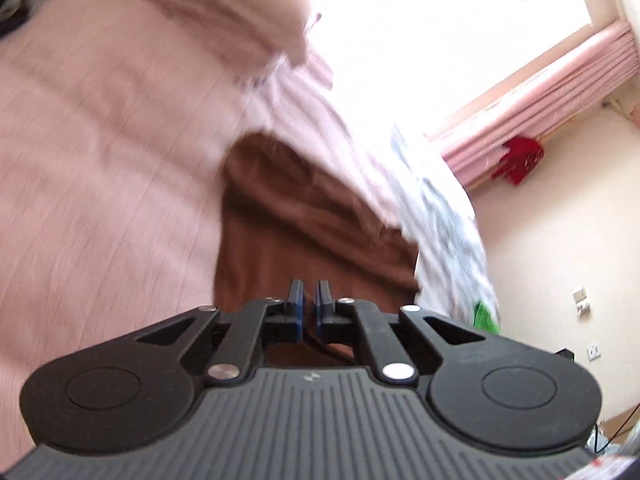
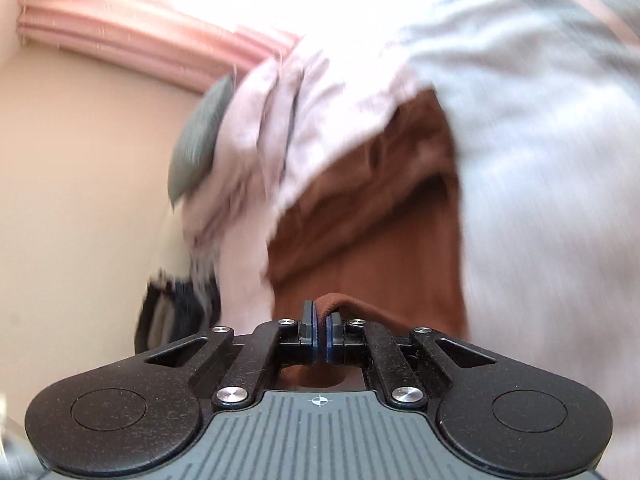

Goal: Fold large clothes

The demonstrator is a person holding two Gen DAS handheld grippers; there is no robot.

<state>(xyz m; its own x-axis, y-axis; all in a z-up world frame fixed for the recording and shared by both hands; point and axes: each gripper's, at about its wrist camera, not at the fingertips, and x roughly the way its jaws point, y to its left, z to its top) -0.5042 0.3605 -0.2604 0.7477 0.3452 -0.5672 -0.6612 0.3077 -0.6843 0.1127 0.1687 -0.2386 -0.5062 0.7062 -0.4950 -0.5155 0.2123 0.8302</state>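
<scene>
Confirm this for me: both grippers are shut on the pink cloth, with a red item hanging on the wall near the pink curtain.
Wrong cloth. The left gripper and right gripper are both shut on the brown garment; the right wrist view shows its edge pinched between the pads. The pink cloth lies beside it. The red item near the pink curtain is right.

Behind my work: cream wall (image 1: 560, 240), bright overexposed window (image 1: 460, 20), pink pleated curtain (image 1: 540, 96) gathered along its edge. Red item (image 1: 520, 158) hangs on wall below curtain. Wall sockets (image 1: 582, 300) lower right. Right view: same curtain (image 2: 120, 40), plain wall (image 2: 80, 200).
</scene>
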